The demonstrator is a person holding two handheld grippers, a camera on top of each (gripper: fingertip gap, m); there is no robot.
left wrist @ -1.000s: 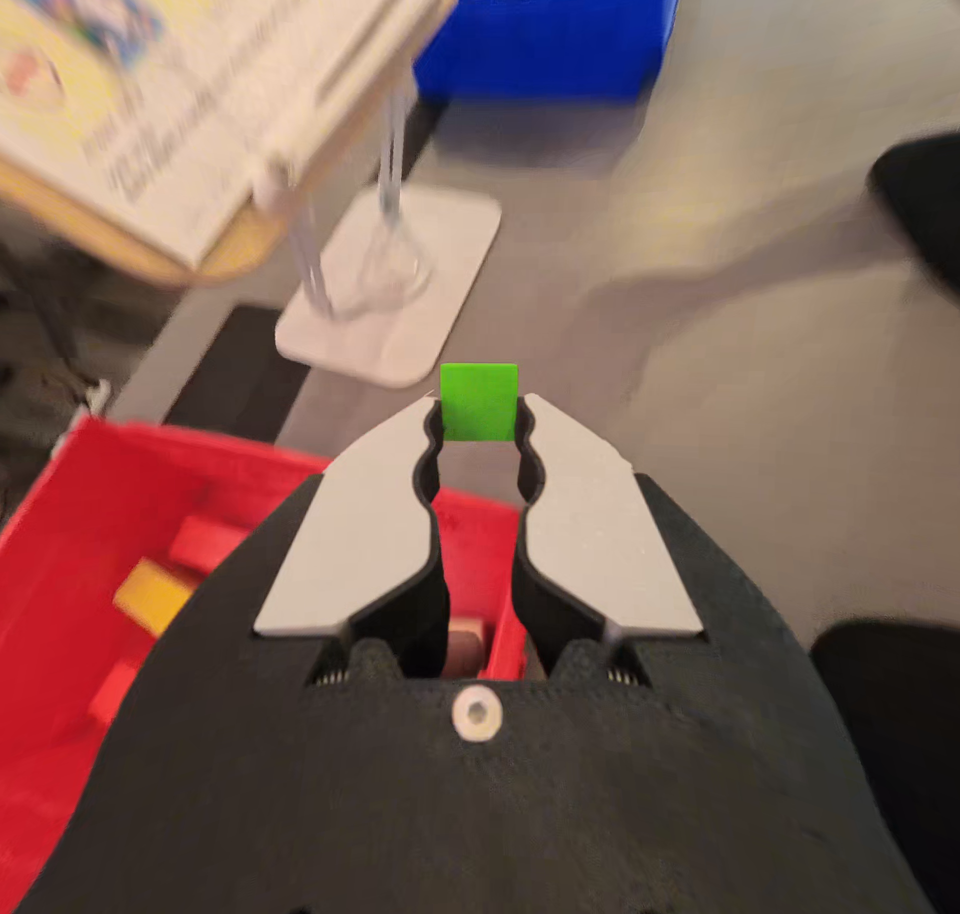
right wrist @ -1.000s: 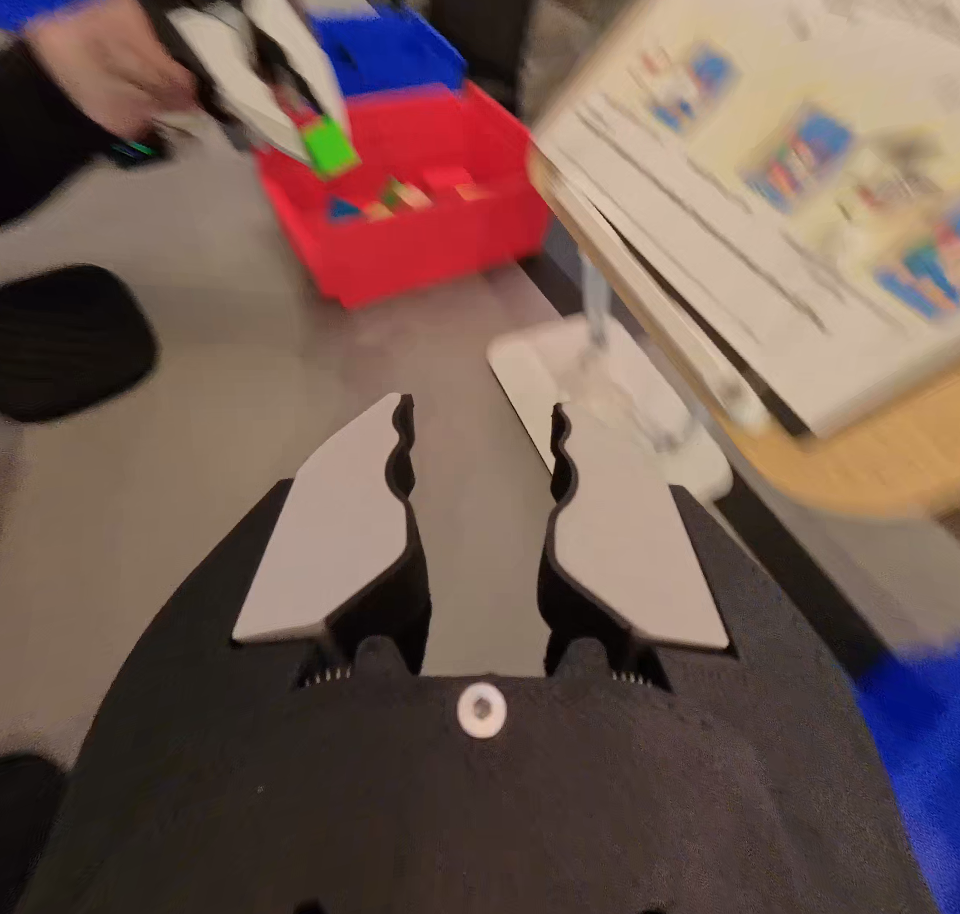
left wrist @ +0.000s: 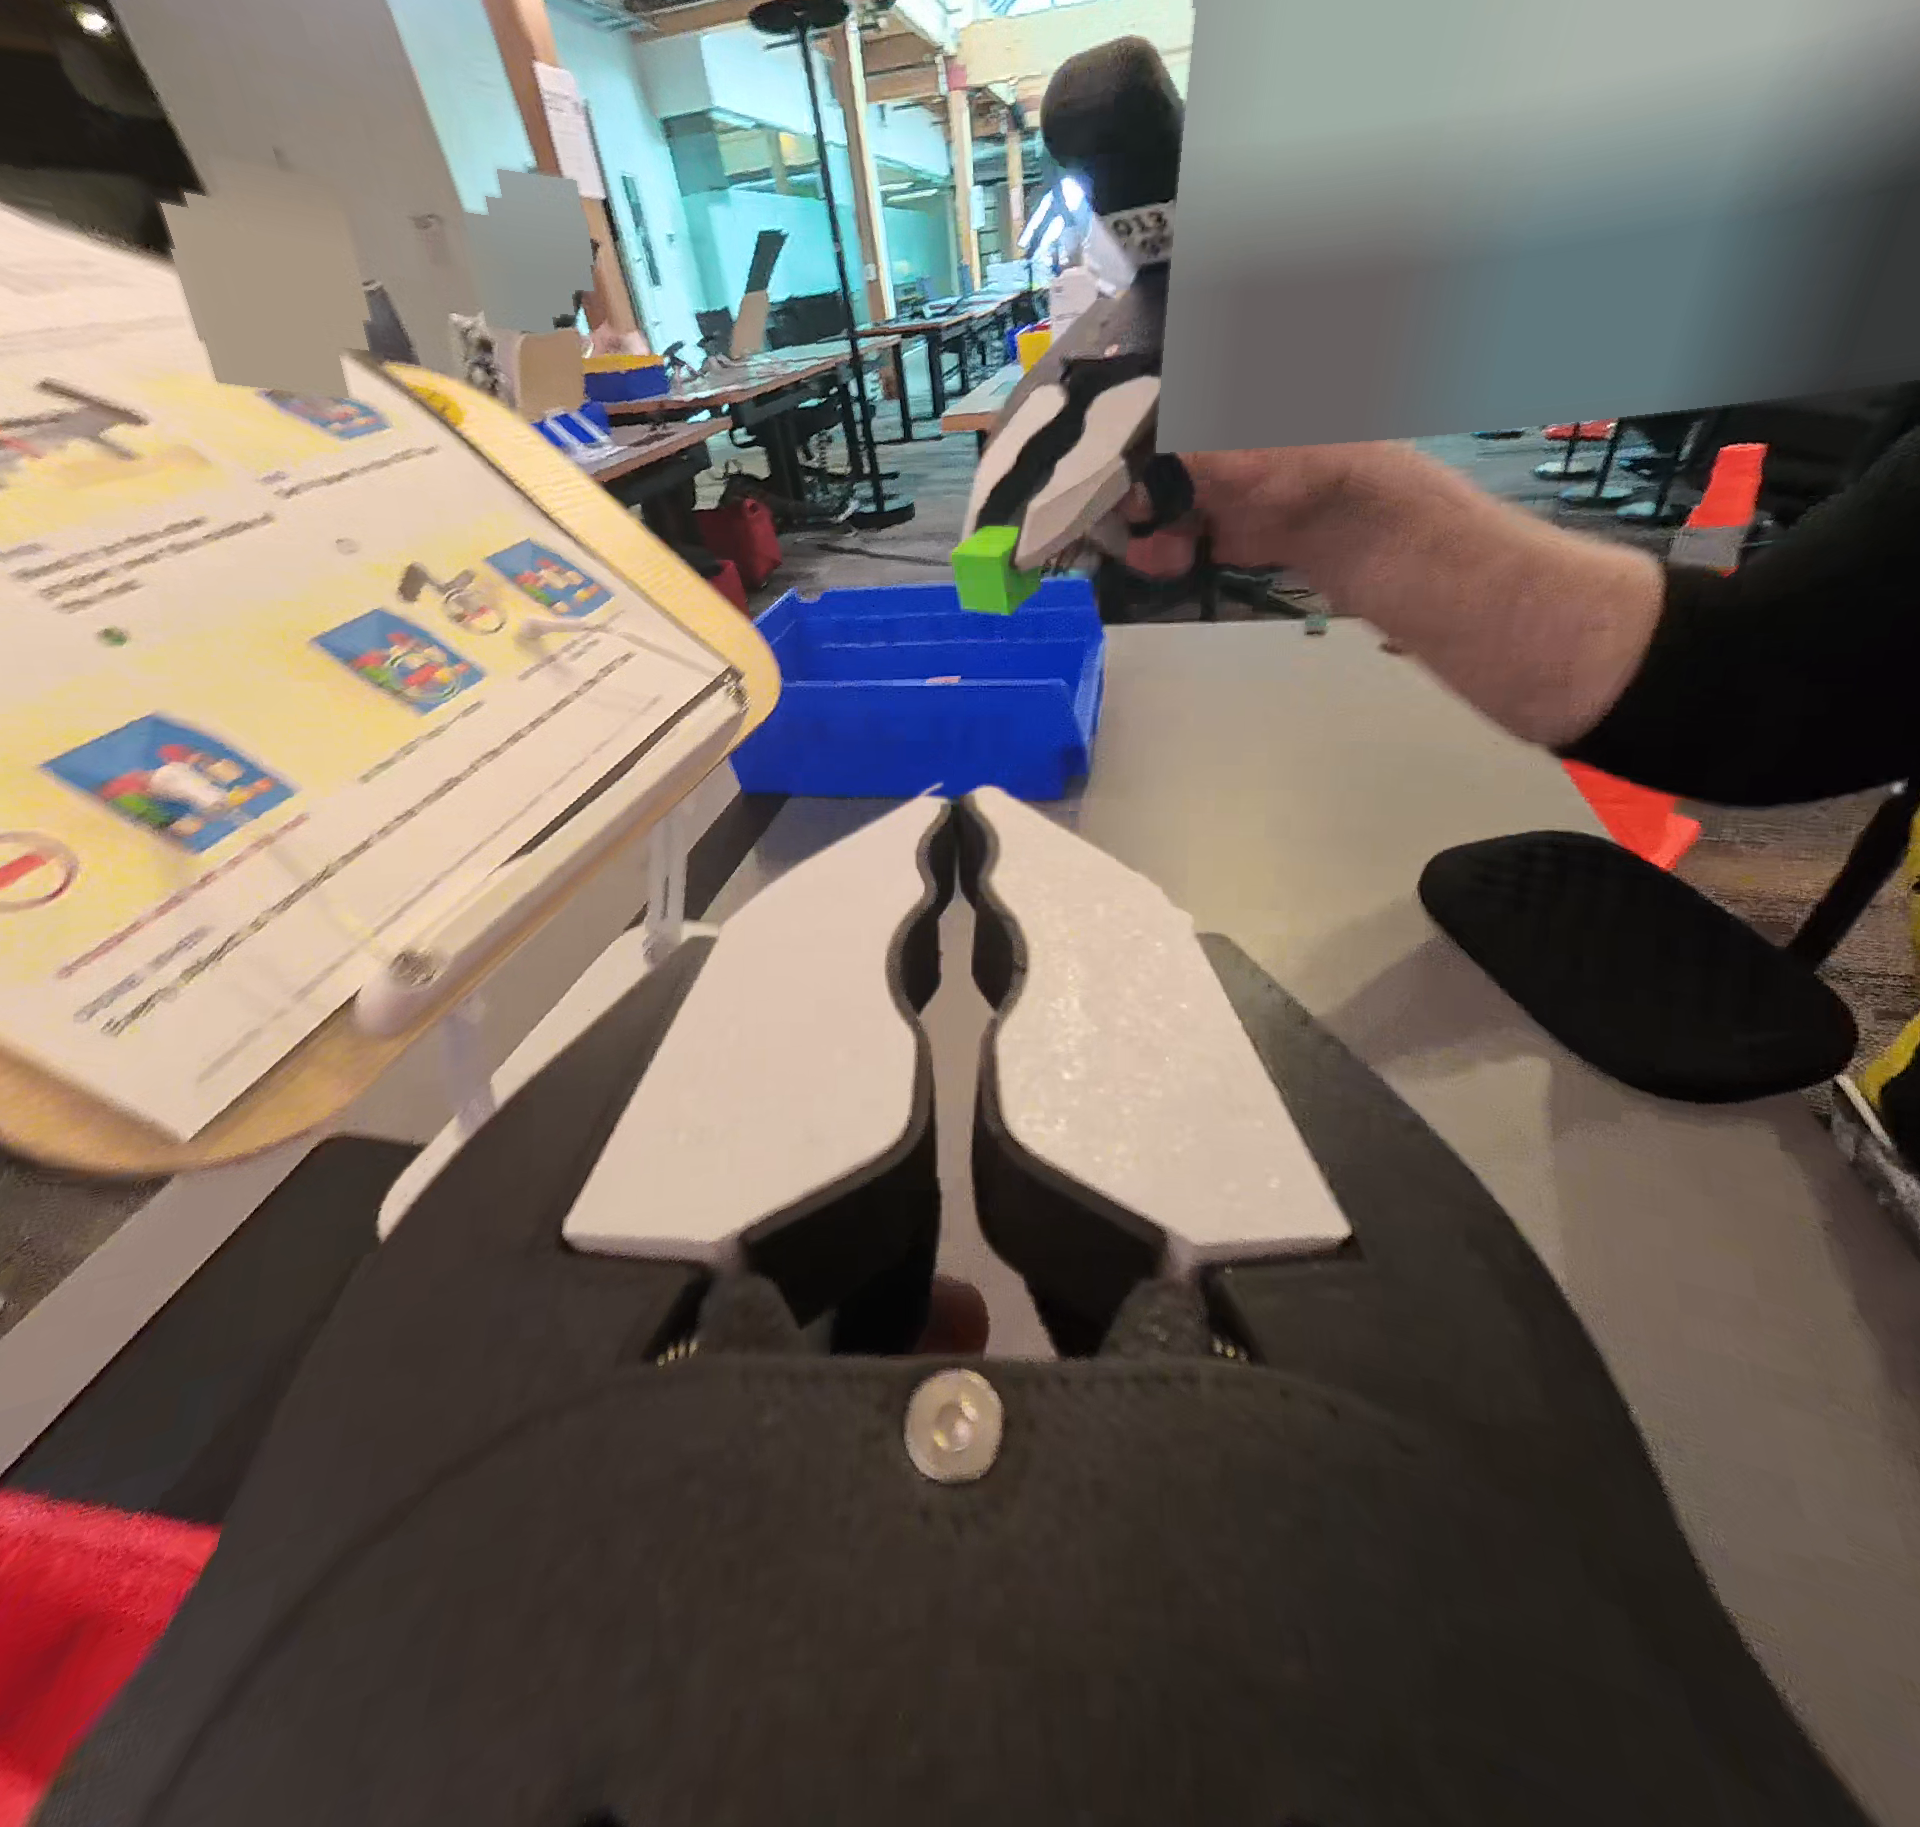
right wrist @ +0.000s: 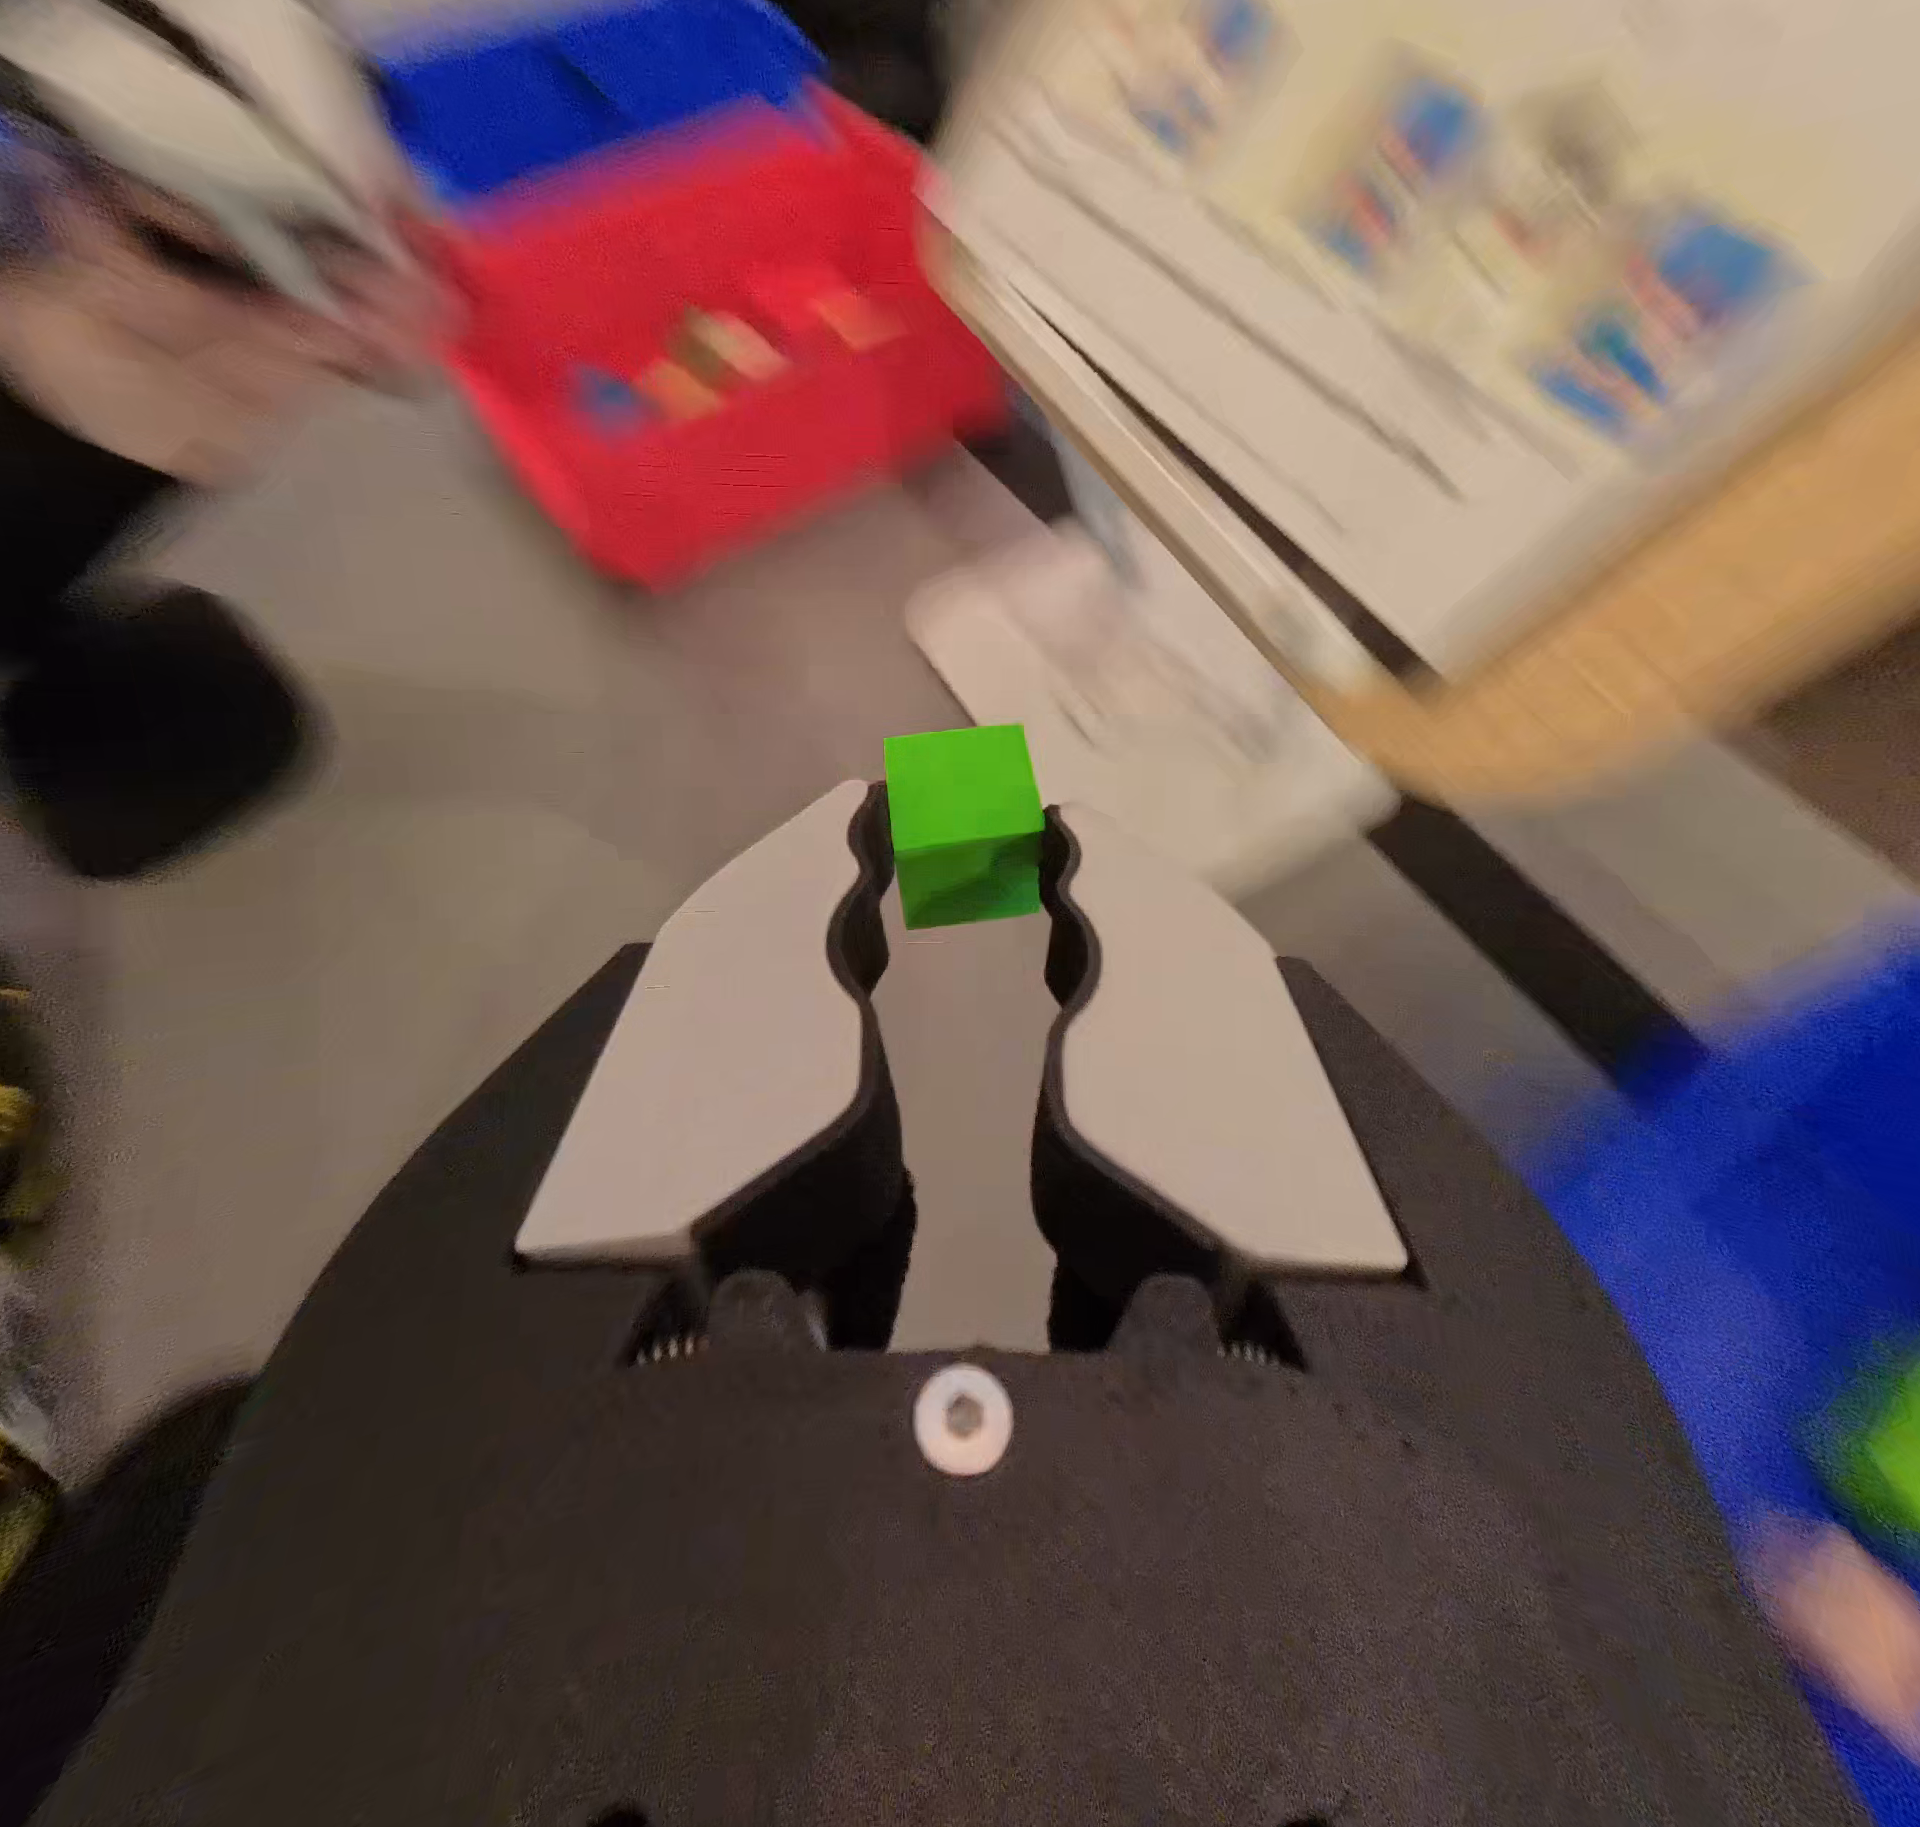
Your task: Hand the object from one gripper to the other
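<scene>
Green and sharp-edged, the cube [right wrist: 964, 827] sits clamped between the tips of my right gripper [right wrist: 961, 842], both pads pressed against its side faces, most of the block jutting forward past my fingertips. From my left wrist view I see that same right gripper [left wrist: 1013, 556] well off ahead, held in a hand [left wrist: 1382, 551] with a black sleeve behind it, tilted downward with the cube [left wrist: 992, 572] at its tip, hanging just above the far rim of the blue bin [left wrist: 914, 707]. My left gripper [left wrist: 956, 816] has its fingers together, tips meeting with nothing between them, only the wavy black inner edges leaving small gaps lower down. It points over the grey table [left wrist: 1299, 738] towards the blue bin. To my left leans a tilted board with printed instruction sheets [left wrist: 312, 697] on a white stand. The red bin [right wrist: 727, 364], blurred in the right wrist view, holds several small blocks whose shapes I cannot make out. A black rounded pad [left wrist: 1631, 967] lies on the table at the right.
</scene>
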